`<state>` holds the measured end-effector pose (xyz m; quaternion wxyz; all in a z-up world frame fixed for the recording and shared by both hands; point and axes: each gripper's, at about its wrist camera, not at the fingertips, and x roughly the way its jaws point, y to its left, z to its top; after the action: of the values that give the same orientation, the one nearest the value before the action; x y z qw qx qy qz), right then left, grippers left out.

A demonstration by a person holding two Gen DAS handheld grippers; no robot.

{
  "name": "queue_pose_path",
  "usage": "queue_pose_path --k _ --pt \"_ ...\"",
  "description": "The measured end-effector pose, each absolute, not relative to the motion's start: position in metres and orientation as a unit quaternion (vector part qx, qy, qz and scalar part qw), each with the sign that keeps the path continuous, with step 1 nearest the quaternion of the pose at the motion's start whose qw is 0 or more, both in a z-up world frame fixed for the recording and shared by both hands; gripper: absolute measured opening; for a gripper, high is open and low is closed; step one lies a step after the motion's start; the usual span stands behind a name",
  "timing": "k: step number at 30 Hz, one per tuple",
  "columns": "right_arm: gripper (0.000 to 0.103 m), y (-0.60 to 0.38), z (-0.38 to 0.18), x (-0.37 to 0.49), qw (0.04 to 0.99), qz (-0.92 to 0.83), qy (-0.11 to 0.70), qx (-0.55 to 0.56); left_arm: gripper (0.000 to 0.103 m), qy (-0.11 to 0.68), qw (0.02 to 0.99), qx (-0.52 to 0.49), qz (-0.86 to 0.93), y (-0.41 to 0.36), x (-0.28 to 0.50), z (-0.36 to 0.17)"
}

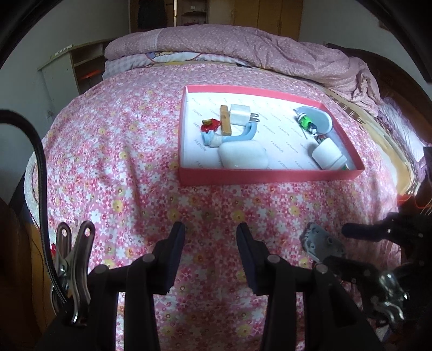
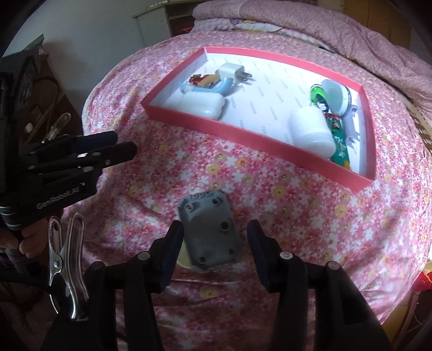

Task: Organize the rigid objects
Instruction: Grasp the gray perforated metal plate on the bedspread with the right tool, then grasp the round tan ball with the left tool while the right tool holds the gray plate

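Note:
A grey rigid block with screw holes (image 2: 210,232) lies on the flowered bedspread, between the fingers of my right gripper (image 2: 214,232). The left pad is close to its edge and a gap shows on the right side, so the gripper is open around it. My left gripper (image 1: 212,237) hovers open over bare bedspread, nothing between its fingers; it also shows at the left of the right wrist view, left gripper (image 2: 121,143). The grey block (image 1: 321,243) sits right of it. Beyond stands a pink tray (image 1: 270,176), tray (image 2: 243,137).
The tray holds a white charger plug (image 1: 240,114), a wooden piece (image 1: 225,121), a red toy (image 1: 210,125), a blue hook (image 1: 60,0), a white case (image 1: 243,158), a white cylinder (image 2: 310,132), a green toy (image 2: 317,93) and a circuit board (image 2: 338,137). A folded quilt (image 1: 243,46) lies behind.

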<state>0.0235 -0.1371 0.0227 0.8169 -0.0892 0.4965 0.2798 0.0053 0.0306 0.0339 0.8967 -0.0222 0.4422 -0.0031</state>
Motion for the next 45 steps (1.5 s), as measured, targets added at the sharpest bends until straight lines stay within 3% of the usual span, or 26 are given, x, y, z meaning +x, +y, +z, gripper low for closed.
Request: queue_pose_path --k 2,13,19,22,23,27,35,45 --pt "0.061 -0.133 0.023 0.024 0.811 0.289 0.5 -0.089 0.042 0.442 0.897 -0.021 0.002 0.032 0.005 0.034" --pt "0.058 -0.117 0.008 0.023 0.813 0.289 0.492 -0.116 0.042 0.456 0.89 -0.029 0.016 0.042 0.009 0.025" --pt "0.044 -0.133 0.008 0.029 0.815 0.294 0.494 -0.071 0.042 0.459 0.888 -0.02 0.009 0.036 0.01 0.022" --pt "0.027 -0.139 0.007 0.029 0.816 0.294 0.495 -0.052 0.042 0.457 0.889 -0.016 0.005 0.033 0.009 0.022" --pt "0.017 -0.14 0.006 0.028 0.815 0.298 0.495 -0.048 0.042 0.457 0.889 -0.015 0.004 0.032 0.009 0.023" --pt "0.011 -0.148 0.011 0.021 0.832 0.282 0.474 -0.062 0.042 0.457 0.89 -0.01 -0.007 0.025 0.007 0.024" --pt "0.012 -0.189 0.018 0.036 0.84 0.259 0.476 -0.014 0.042 0.474 0.875 -0.024 -0.099 -0.006 0.0 0.028" --pt "0.029 -0.225 0.007 0.04 0.842 0.231 0.487 0.021 0.042 0.499 0.849 0.033 -0.171 -0.069 -0.013 0.023"
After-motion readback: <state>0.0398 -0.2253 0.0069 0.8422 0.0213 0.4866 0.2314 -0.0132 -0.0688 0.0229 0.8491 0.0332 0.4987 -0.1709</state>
